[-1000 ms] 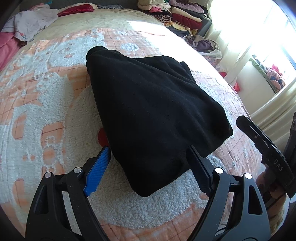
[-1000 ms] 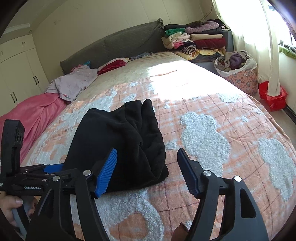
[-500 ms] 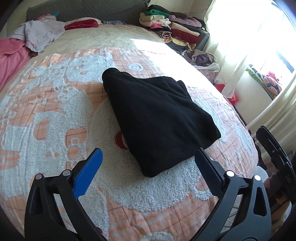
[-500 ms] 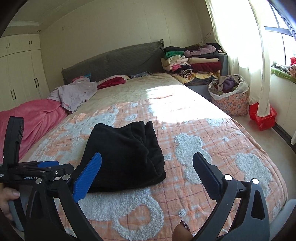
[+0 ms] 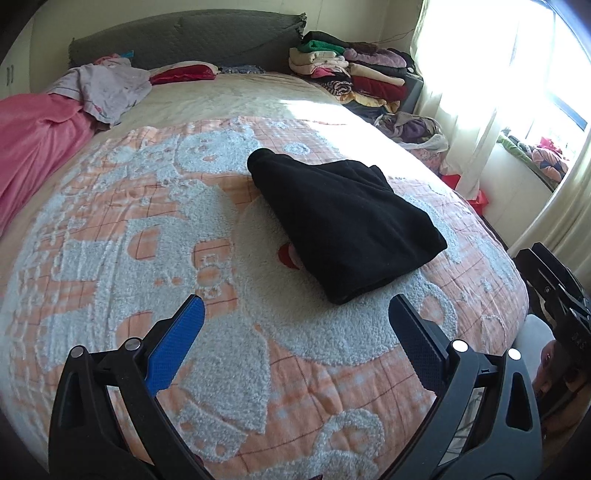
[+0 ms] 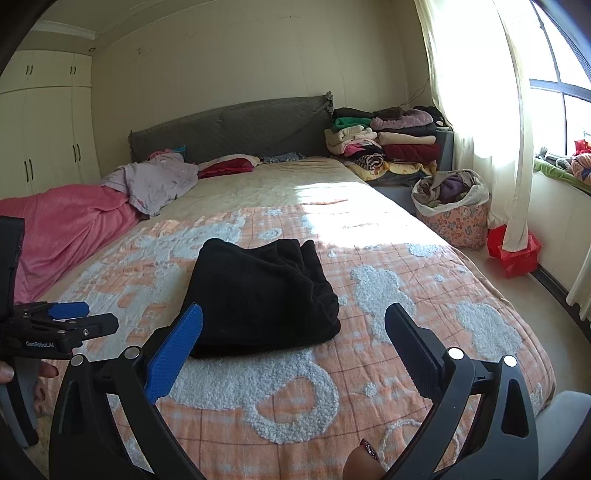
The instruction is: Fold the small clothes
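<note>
Sunlit bedroom, seen first from the left wrist: a wide bed [image 5: 110, 229] under an orange-and-white tufted blanket fills the view, with a grey headboard [image 5: 184, 33] at the far end and a curtained window [image 5: 517, 74] on the right. The left gripper [image 5: 293, 325] tilts down toward the blanket, its fingers [image 5: 173, 343] spread wide with nothing between them, clear of the folded black garment [image 5: 347, 221] that lies flat on the blanket just beyond and slightly right of the tips. At the right edge the other tool's black frame shows the letters "DAS". Bare blanket lies all around the garment, widest to its left; the bed's right edge drops off close behind it. From the right wrist, the right gripper [image 6: 293, 325] points more nearly level across the bed, its fingers [image 6: 173, 354] also wide apart and empty; the black garment [image 6: 258, 295] sits beyond the blue left pad, partly overlapped by it in the picture. On the left, a hand [image 6: 22, 376] holds the left tool, whose body reads "GenRobot.AI". A pink blanket [image 6: 66, 229] covers the bed's left side, a stack of folded clothes [image 6: 388, 140] stands by the headboard, and a flowered basket [image 6: 454, 218] sits on the floor beside the bed. Open floor runs along the bed's right edge to the window wall.
</note>
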`<state>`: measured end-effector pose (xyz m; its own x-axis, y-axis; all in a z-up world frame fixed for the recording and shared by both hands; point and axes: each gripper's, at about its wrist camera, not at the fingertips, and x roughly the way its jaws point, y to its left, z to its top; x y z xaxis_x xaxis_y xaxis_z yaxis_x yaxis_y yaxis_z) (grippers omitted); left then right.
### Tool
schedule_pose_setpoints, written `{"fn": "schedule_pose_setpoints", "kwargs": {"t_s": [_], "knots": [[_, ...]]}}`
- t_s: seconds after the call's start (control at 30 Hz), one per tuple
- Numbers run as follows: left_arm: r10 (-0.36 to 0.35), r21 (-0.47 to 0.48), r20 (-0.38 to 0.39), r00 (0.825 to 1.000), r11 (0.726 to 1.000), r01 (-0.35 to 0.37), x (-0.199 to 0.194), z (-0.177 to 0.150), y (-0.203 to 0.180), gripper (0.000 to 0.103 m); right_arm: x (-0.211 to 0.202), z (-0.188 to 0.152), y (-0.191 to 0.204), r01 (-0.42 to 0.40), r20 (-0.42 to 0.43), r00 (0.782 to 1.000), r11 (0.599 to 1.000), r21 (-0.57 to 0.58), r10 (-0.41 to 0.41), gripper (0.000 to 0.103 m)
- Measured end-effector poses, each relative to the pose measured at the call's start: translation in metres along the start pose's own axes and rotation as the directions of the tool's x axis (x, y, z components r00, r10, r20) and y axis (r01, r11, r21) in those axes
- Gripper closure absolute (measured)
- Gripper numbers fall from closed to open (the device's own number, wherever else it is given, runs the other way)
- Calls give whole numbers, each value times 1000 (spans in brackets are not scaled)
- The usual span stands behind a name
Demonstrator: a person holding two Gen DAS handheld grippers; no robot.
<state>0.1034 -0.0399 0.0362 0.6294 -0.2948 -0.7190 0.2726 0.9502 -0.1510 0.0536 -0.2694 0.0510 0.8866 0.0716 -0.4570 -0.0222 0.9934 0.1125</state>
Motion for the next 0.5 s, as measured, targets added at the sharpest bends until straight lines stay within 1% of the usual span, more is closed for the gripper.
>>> {"fn": "schedule_pose_setpoints", "kwargs": {"t_s": [0.27,0.5], "knots": [[33,-23,-19,999,999,-34,-2,-29,11,10,0,-29,14,4,-55,998,1000,-9,-5,5],[74,-50,-44,996,996,-76,7,-43,21,10,19,-56,26,-4,-162,987,1000,-18,1,5]]}}
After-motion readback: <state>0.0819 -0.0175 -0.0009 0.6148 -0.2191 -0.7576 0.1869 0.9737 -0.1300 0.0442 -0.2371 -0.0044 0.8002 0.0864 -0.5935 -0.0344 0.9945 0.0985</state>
